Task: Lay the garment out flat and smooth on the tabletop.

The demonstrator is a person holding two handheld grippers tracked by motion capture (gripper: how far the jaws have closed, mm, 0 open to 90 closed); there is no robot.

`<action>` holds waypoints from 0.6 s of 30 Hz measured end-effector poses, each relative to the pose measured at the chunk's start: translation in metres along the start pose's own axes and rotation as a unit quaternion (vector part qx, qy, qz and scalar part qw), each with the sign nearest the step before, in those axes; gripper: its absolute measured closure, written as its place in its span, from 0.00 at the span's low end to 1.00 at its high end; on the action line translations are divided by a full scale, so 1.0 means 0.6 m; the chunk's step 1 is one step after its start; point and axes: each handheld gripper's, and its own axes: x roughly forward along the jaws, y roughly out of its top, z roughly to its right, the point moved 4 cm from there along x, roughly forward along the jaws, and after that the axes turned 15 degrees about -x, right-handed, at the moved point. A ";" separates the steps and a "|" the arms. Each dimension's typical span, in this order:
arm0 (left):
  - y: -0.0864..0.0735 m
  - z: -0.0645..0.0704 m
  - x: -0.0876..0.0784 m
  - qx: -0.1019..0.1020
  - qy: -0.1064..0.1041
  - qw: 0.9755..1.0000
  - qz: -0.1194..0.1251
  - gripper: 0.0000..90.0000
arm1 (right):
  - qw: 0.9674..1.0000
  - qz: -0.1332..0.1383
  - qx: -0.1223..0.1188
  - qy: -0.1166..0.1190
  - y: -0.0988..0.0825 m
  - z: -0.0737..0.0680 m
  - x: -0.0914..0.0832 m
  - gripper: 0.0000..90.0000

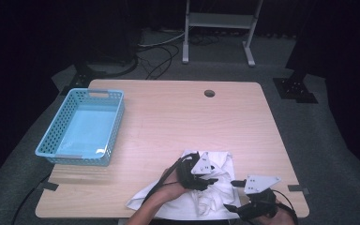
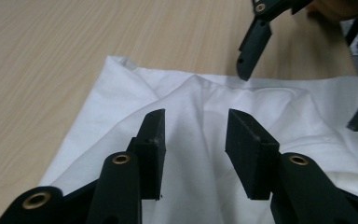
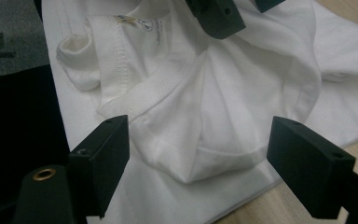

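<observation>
White shirt (image 1: 201,187) crumpled at table's (image 1: 168,117) near edge, beneath left claw (image 2: 195,133) and right claw (image 3: 198,158), both agape, empty.

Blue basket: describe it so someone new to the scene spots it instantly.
Start at the wooden table and go to its far left edge. The blue basket sits there, a rectangular plastic tray with perforated walls and nothing visible inside. It lies well apart from the crumpled white shirt at the near edge.

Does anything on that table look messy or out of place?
Only the white T-shirt: it lies crumpled and bunched at the table's near edge, folds overlapping, collar twisted up. The blue basket sits square. No spill or damage shows.
</observation>
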 end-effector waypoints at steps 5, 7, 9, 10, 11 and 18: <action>-0.003 -0.005 0.003 0.007 0.019 1.000 -0.010 0.81 | 1.000 0.001 0.000 0.000 0.001 -0.001 -0.001 0.23; -0.002 -0.008 0.002 0.005 0.022 1.000 -0.010 0.90 | 1.000 0.001 0.001 0.000 0.001 0.000 -0.001 0.23; -0.002 -0.010 -0.001 0.001 0.021 1.000 -0.007 0.96 | 1.000 0.001 0.000 -0.001 0.001 0.000 -0.001 0.23; -0.003 -0.010 -0.003 0.002 0.023 1.000 -0.006 0.97 | 1.000 0.001 0.000 -0.001 0.001 0.000 -0.001 0.23; -0.003 -0.010 -0.005 0.002 0.025 1.000 -0.006 0.98 | 1.000 0.001 -0.001 -0.001 0.001 0.000 -0.001 0.23; -0.003 -0.008 -0.028 -0.003 0.026 1.000 0.010 0.98 | 1.000 0.003 -0.003 -0.004 0.002 0.001 -0.003 0.23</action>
